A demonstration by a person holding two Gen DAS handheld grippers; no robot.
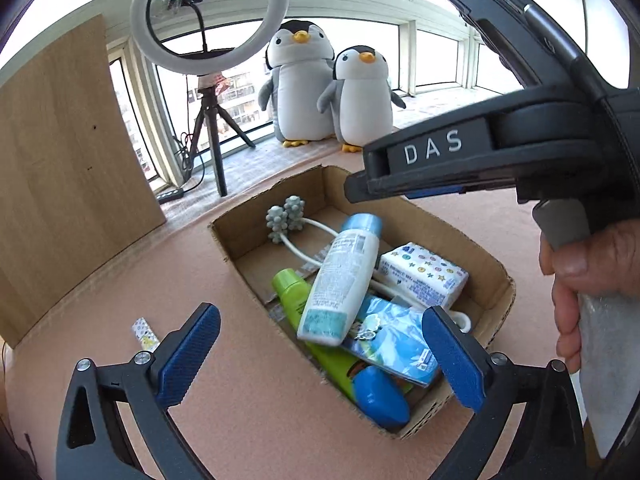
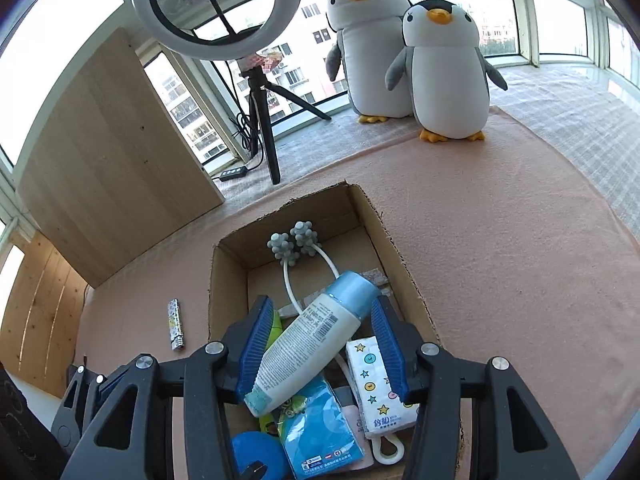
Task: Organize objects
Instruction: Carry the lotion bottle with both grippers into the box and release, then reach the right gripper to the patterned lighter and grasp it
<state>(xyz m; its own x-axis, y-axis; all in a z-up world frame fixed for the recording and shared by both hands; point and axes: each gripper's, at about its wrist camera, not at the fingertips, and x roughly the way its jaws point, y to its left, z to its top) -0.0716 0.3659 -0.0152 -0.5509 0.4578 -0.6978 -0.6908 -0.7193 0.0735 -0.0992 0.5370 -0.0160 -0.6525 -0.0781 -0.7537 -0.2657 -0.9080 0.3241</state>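
A cardboard box (image 1: 502,276) (image 2: 404,264) on the pink mat holds a white bottle with a blue cap (image 1: 342,280) (image 2: 308,340), a green tube (image 1: 296,296), a tissue pack (image 1: 424,274) (image 2: 374,388), a blue packet (image 1: 392,340) (image 2: 320,428), a blue case (image 1: 380,396) (image 2: 252,456) and a grey roller massager (image 1: 286,216) (image 2: 294,242). My right gripper (image 2: 322,354) is open just above the bottle, one finger on each side. My left gripper (image 1: 320,354) is open over the box's near left wall. A small patterned lighter (image 1: 145,334) (image 2: 176,324) lies on the mat left of the box.
Two plush penguins (image 1: 332,84) (image 2: 408,52) stand at the window. A ring light on a tripod (image 1: 208,60) (image 2: 240,40) and a wooden board (image 1: 68,160) (image 2: 112,152) stand behind and left of the box. The right gripper's body (image 1: 520,136) hangs over the box's right side.
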